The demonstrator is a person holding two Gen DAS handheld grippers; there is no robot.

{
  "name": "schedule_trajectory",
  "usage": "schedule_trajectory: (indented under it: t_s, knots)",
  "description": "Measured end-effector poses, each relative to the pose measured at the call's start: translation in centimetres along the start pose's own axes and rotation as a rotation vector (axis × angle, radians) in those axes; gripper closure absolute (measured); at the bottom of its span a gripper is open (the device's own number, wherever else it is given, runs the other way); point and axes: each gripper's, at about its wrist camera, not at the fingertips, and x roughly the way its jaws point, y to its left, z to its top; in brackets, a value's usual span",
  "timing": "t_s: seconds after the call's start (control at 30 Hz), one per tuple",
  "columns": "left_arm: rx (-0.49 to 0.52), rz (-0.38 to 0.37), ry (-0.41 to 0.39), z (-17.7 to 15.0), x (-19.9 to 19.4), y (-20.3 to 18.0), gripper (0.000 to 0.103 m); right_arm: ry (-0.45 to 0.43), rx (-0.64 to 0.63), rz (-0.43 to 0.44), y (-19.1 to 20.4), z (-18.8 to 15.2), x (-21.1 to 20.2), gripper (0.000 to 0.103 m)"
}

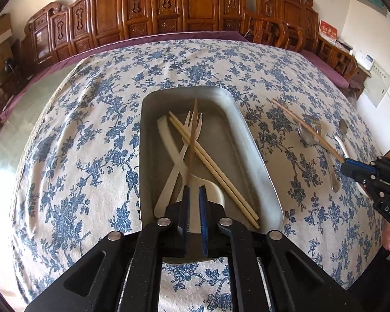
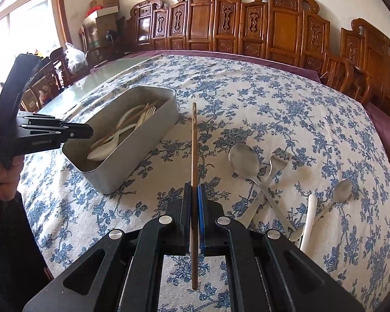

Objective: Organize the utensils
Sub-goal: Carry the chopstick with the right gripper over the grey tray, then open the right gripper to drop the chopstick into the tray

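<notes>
Landmark: metal tray, standing on the bench under a blue-flowered cloth; every place below is told from it.
In the tray: two pale chopsticks lying crossed over a white fork, a white knife, a white spoon and a second, darker fork.
Left gripper: over the tray's near end, jaws parted a little; the darker fork's handle runs between them, and I cannot tell whether the pads press on it (it looks let go, or nearly so).
Right gripper: off to the tray's right, clear of its wall, pressed together on a brown chopstick that sticks out forward and also trails behind the jaws.
Still outside the tray: well to its right on the cloth, a large steel spoon crossed with a steel fork, a smaller steel spoon and a white handle.
Risk, left: if the fork is not free, lifting away could drag it back out or stir the pile.
Risk, right: the chopstick is pinched near its middle, so it may pivot, or its tip may knock the tray wall and slip loose.
Risk, both: the grippers could crowd each other over the narrow tray.
</notes>
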Motion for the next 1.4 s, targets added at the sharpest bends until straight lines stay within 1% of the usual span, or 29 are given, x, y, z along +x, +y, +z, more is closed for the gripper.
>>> schedule_trajectory:
  t_s: [0.03, 0.27, 0.4, 0.5, 0.67, 0.77, 0.9, 1.1, 1.27, 1.33, 1.4]
  knots:
    - [-0.007, -0.007, -0.012, -0.1, -0.2, 0.2, 0.088, 0.002, 0.001, -0.004, 0.1, 0.0, 0.1, 0.097]
    - [-0.012, 0.013, -0.09, -0.1, -2.2, 1.4, 0.088, 0.003, 0.024, 0.005, 1.1, 0.5, 0.6, 0.097]
    - [-0.019, 0.031, -0.116, 0.0, -2.9, 2.3, 0.088, -0.01, 0.046, 0.029, 2.2, 1.3, 0.8, 0.097]
    - [-0.035, 0.026, -0.114, 0.1, -2.9, 3.1, 0.088, -0.015, 0.06, 0.06, 3.1, 2.3, 1.1, 0.097]
    - [-0.046, 0.037, -0.12, 0.1, -2.9, 4.1, 0.088, -0.031, 0.056, 0.102, 5.8, 4.6, 2.1, 0.097]
    - [-0.058, 0.039, -0.124, 0.2, -3.0, 4.7, 0.088, -0.023, 0.069, 0.13, 7.0, 5.8, 3.3, 0.097]
    - [-0.065, 0.052, -0.125, 0.2, -3.1, 5.2, 0.088, 0.007, 0.098, 0.136, 8.3, 7.1, 5.7, 0.097]
    - [-0.077, 0.066, -0.119, 0.0, -3.0, 5.9, 0.088, 0.055, 0.115, 0.108, 9.9, 7.9, 8.7, 0.097]
    - [-0.089, 0.063, -0.123, 0.0, -3.2, 6.4, 0.088, 0.089, 0.131, 0.089, 10.0, 7.7, 10.2, 0.097]
    - [-0.089, 0.06, -0.128, 0.0, -3.4, 6.3, 0.088, 0.092, 0.141, 0.094, 9.8, 7.6, 10.5, 0.097]
    - [-0.085, 0.059, -0.13, 0.0, -3.4, 6.1, 0.088, 0.084, 0.164, 0.126, 9.5, 7.6, 10.4, 0.096]
